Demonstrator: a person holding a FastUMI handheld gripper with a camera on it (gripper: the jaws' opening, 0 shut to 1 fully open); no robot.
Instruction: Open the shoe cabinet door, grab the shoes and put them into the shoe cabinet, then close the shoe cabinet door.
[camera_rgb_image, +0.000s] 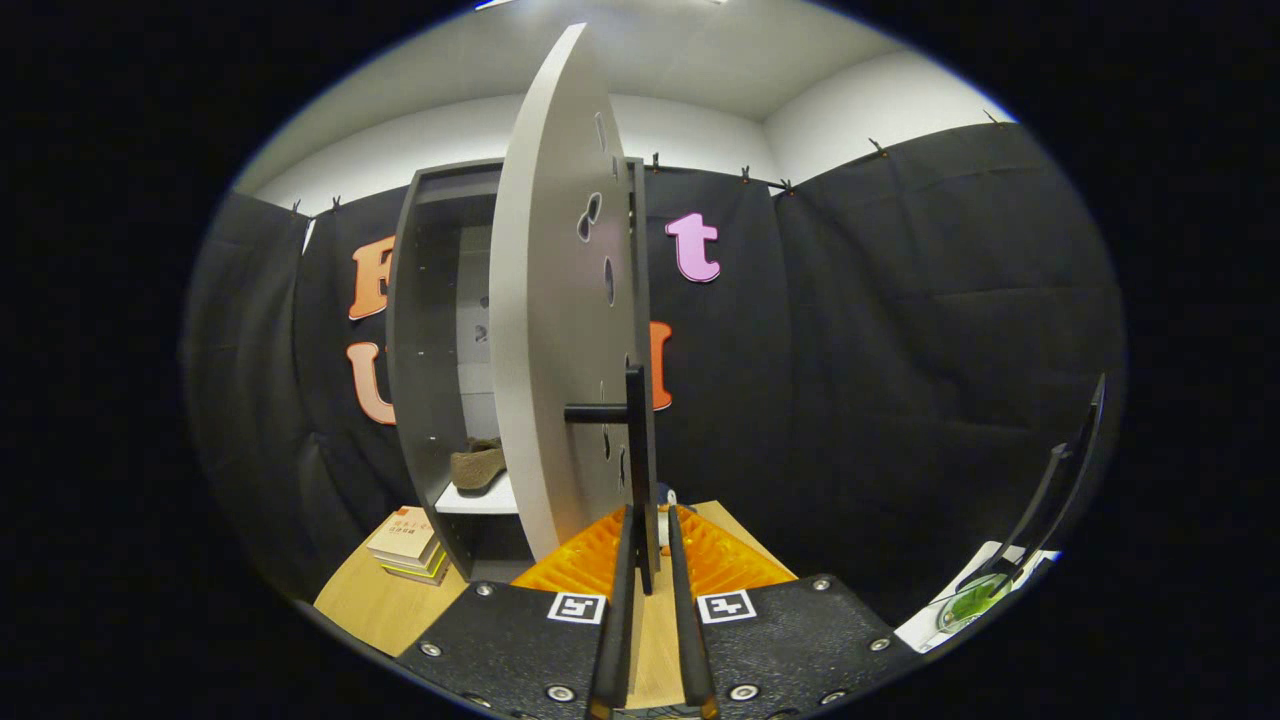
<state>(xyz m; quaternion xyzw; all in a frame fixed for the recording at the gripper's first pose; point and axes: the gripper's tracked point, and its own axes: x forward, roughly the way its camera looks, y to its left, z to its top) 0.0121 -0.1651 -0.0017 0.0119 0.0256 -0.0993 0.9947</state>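
The shoe cabinet (425, 370) stands upright on a wooden table (370, 600), in front of the black cloth wall. It is a tall, narrow box in dark grey, with a paler back panel inside and a white shelf (480, 497) in its lower part. The cabinet door (545, 330) is swung open toward the camera, so it is seen nearly edge-on. The door is light grey and smooth, with several small oval cut-outs along the side near its right edge. A dark bar handle (637, 450) runs vertically on the door, and a short dark stub joins it to the door face.

A brown shoe (477, 466) lies on the white shelf inside the cabinet, to the left of the open door. Its front part is hidden by the door.

The gripper (650, 545) is just in front of the cabinet, at the door's lower right edge. Its two fingers (622, 600) are almost together, with only a narrow gap, and the lower end of the handle stands between them. Whether both fingers really press on the handle I cannot tell.

A small stack of books (408, 545) lies on the table just left of the cabinet's foot.
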